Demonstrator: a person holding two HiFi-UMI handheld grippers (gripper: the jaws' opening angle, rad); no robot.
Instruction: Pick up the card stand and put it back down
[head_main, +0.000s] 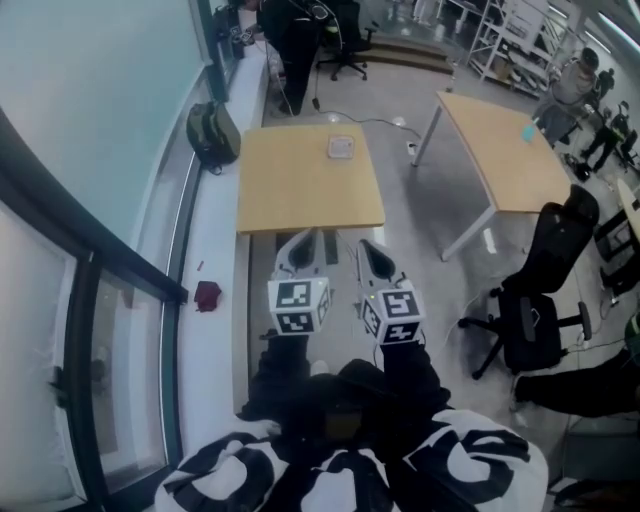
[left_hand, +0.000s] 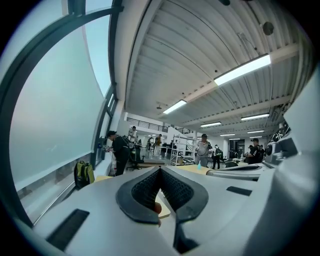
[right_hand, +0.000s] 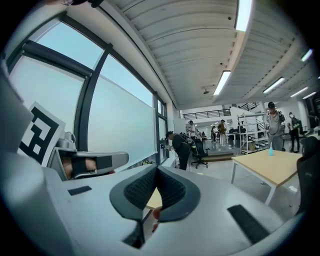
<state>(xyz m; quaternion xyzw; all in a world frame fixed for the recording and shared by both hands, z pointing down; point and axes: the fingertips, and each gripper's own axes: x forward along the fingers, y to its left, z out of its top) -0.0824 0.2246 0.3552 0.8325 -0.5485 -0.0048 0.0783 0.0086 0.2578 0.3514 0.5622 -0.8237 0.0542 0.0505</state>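
Well short of the card stand: close in, then open up

Head view: my left claw (head_main: 310, 236) and right claw (head_main: 366, 245) hang side by side, both clenched and empty, just short of the near edge of the table (head_main: 300, 200). The card stand (head_main: 341, 147) sits at 12 o'clock from them, near the table's far edge and well apart from both tips. I judge the approach comes first, aimed at the stand rather than the bare near half.

Left gripper view: the left claw (left_hand: 160, 172) has its pads meeting at the tips, with nothing between.

Right gripper view: the right claw (right_hand: 157, 170) is likewise clenched on nothing. The second table (right_hand: 270, 167) at 3 o'clock is not my target. I should spread one claw before arriving.
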